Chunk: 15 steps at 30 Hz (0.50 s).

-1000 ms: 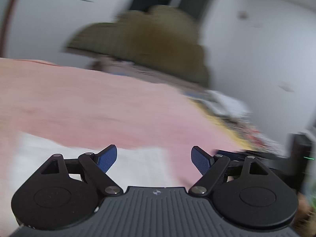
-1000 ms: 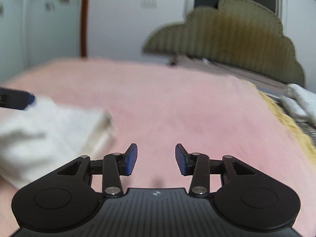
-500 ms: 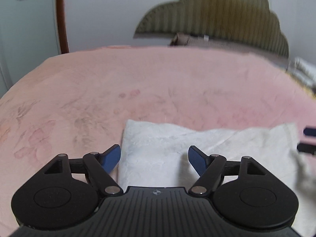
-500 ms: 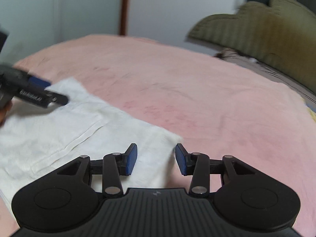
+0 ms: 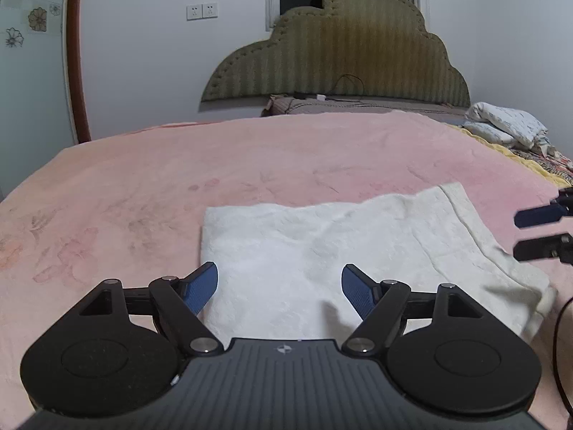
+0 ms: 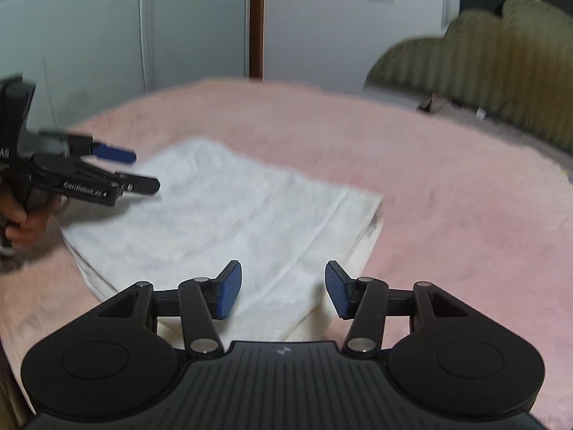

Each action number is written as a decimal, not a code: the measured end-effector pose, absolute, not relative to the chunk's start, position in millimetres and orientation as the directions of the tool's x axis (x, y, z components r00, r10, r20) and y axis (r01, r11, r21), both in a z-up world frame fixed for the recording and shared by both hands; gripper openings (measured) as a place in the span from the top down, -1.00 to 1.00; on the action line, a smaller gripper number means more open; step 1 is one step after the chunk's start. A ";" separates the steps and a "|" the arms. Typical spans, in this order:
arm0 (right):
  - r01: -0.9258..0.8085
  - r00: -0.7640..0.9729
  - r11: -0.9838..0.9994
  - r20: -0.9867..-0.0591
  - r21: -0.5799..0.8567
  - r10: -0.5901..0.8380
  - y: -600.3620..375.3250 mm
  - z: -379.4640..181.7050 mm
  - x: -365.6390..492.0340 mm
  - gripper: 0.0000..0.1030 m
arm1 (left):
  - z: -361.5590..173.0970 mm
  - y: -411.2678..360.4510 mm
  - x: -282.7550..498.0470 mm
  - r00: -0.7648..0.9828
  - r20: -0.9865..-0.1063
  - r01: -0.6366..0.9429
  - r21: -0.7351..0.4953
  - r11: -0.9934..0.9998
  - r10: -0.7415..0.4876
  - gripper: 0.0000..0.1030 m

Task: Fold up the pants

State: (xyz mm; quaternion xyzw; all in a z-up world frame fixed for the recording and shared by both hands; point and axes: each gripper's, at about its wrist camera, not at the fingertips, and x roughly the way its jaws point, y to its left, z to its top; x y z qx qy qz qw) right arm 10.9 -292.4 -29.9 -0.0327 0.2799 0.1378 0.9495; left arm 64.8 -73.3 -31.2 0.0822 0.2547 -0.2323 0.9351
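Legend. My left gripper [image 5: 279,288] had its fingers [image 5: 202,286] spread wide with nothing clamped: the folded white pants [image 5: 322,251] showed in the gap, below and ahead of the tips, and neither pad pressed on the cloth. The left fingertip sat over the pants' left edge, right where white cloth met the pink blanket [image 5: 143,179]; the other fingertip sat over the cloth itself.

My right gripper [image 6: 283,292] had its fingers [image 6: 227,292] parting at this instant, also empty. Beneath them lay the near right part of the pants [image 6: 232,215], with the doubled, seamed edge running away just to the right of the gap.

Outward from the fingers, the pants lay flat on the bed as one compact rectangle, layers stacked. Its long axis ran across the left wrist view, from my left gripper's side to my right gripper's side, so that each gripper stood over one short end. In the left view, the right gripper [image 5: 537,231] appeared at the far right, over that end. In the right view, the left gripper [image 6: 143,172] appeared at the far left, with a hand [image 6: 21,222] on its handle.

I judged neither hand nearer. The coming move turned on this symmetry.
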 end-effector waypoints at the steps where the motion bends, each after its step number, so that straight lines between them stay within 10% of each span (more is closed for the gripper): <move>1: -0.283 0.807 0.959 -0.536 0.017 0.248 -291.5 -29.2 11.2 0.01 | -36.8 -78.8 63.6 0.745 -0.537 0.498 0.056 0.865 -0.395 -0.54; 6: -0.317 0.731 0.948 -0.641 -0.015 0.234 -278.1 -60.1 20.4 -0.01 | -56.7 -92.4 40.6 0.797 -0.487 0.497 0.196 0.845 -0.356 -0.53; 15: -0.164 0.794 0.962 -0.549 0.219 0.260 -330.4 -49.2 12.6 -0.12 | -28.7 -60.8 59.2 0.807 -0.465 0.434 0.046 0.900 -0.365 -0.69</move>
